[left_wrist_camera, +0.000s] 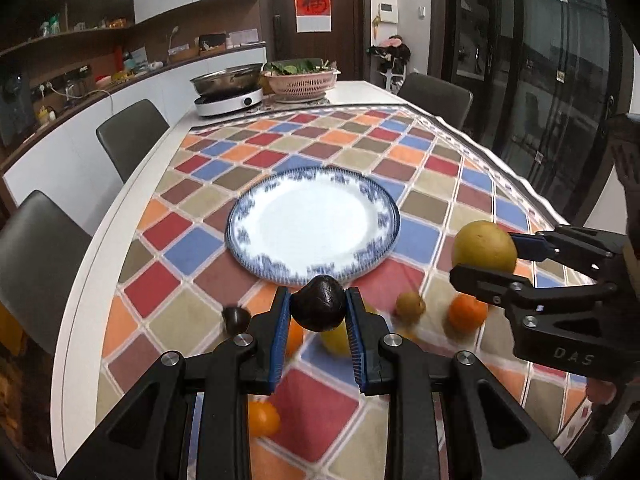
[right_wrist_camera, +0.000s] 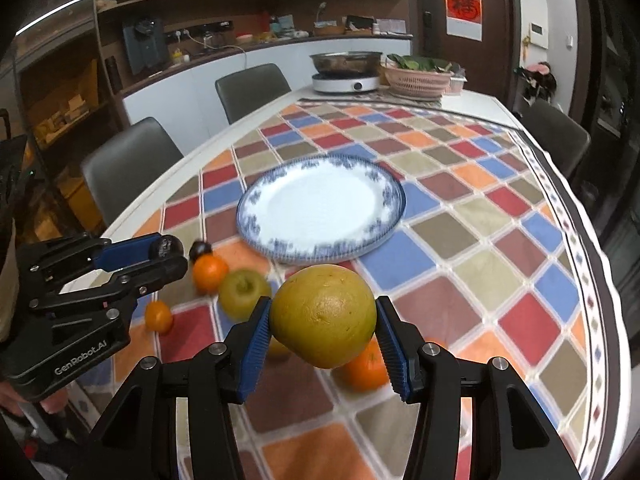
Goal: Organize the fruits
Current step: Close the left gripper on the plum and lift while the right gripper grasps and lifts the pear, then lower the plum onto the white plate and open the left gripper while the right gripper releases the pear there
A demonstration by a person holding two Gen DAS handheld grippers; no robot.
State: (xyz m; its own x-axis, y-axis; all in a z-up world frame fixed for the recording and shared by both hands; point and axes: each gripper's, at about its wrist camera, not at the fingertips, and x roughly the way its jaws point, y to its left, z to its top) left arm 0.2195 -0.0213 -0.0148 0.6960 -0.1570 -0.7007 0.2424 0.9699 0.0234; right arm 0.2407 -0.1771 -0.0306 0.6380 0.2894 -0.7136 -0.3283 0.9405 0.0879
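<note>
Two oranges (right_wrist_camera: 209,273) and an apple (right_wrist_camera: 243,292) lie before the plate (right_wrist_camera: 260,196).

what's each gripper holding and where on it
Left gripper pinches a dark fruit across its sides; right gripper clamps a big yellow-green fruit across its widest middle.

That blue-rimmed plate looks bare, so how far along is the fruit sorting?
Nothing is done yet: the plate holds no fruit. In hand: the left tongs grip a dark fruit, and the right tongs grip a big yellow-green fruit. Left on the tablecloth: oranges and a green apple.
</note>
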